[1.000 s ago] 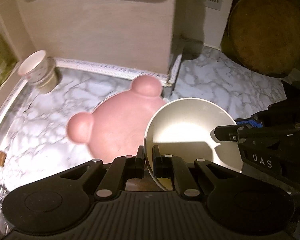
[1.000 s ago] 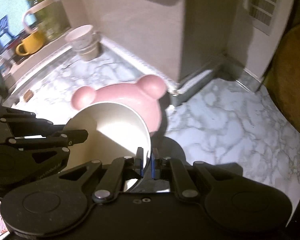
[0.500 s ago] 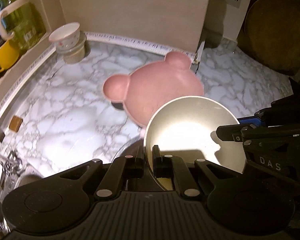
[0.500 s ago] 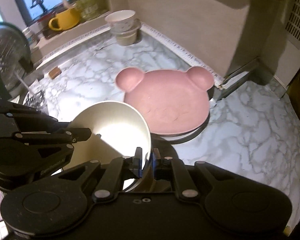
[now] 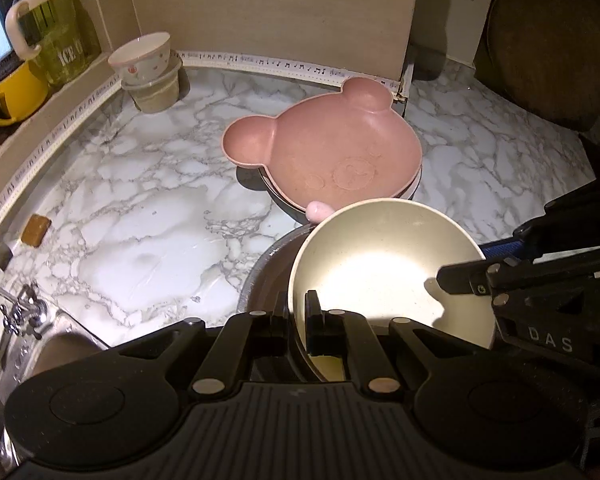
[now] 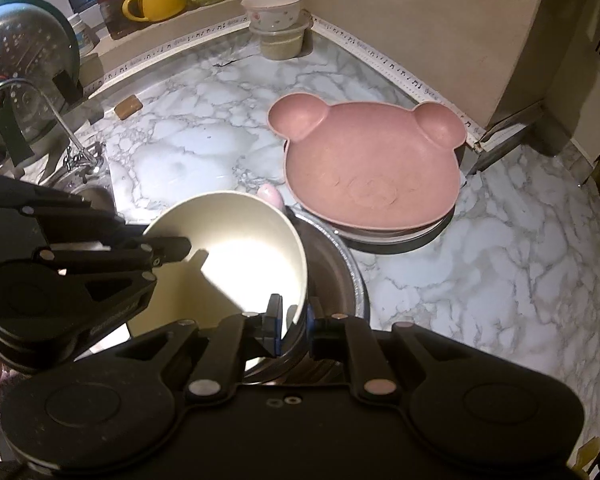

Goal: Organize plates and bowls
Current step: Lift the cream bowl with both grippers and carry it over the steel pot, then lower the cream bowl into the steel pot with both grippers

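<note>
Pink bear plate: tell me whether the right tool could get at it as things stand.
Probably not yet. The right tool is shut on the rim of the cream bowl, which the left tool also grips. The pink bear plate lies uncovered just beyond.

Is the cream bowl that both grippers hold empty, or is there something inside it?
Empty. The cream bowl shows only its bare, brightly lit inner surface in both wrist views.

Two close wrist views, shared marble counter (image 5: 148, 248)
</note>
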